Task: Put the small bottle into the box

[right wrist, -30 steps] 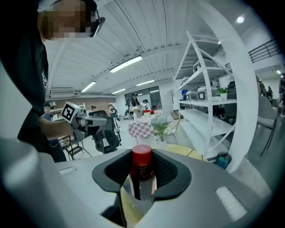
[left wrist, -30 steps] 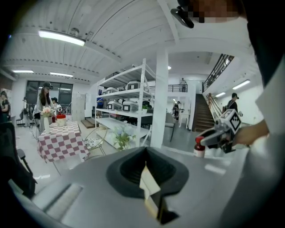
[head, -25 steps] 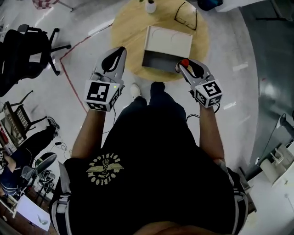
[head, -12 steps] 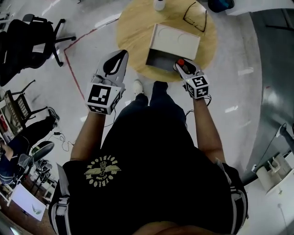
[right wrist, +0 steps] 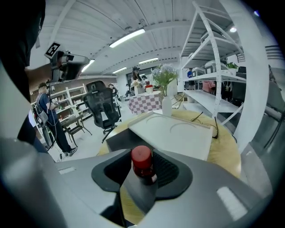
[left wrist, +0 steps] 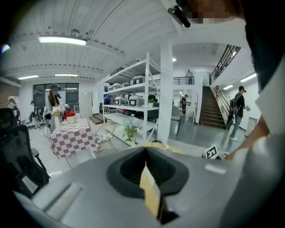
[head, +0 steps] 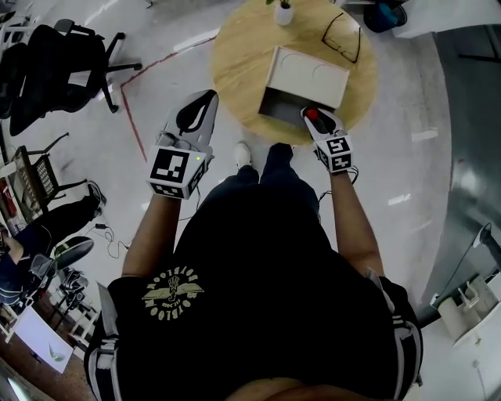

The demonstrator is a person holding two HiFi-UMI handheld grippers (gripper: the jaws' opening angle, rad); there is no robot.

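The small bottle (head: 311,114) with a red cap (right wrist: 141,156) stands upright between the fingers of my right gripper (head: 314,119), whose pads still press on it while its jaws are opening. It hovers at the front right corner of the white box (head: 307,77), whose dark open side (head: 283,104) faces me. In the right gripper view the box (right wrist: 171,133) lies just beyond the bottle. My left gripper (head: 203,100) is shut on nothing, off the table's left edge, its closed fingertips (left wrist: 149,176) pointing across the room.
The box rests on a round wooden table (head: 243,63), with a small vase of flowers (head: 284,12) and a pair of glasses (head: 349,34) at its far side. A black office chair (head: 47,63) stands on the floor to the left. The person's shoe (head: 244,154) is below the table.
The right gripper has carried the bottle a little left and closer to the box's open front. The left gripper has stayed beside the table's left edge.
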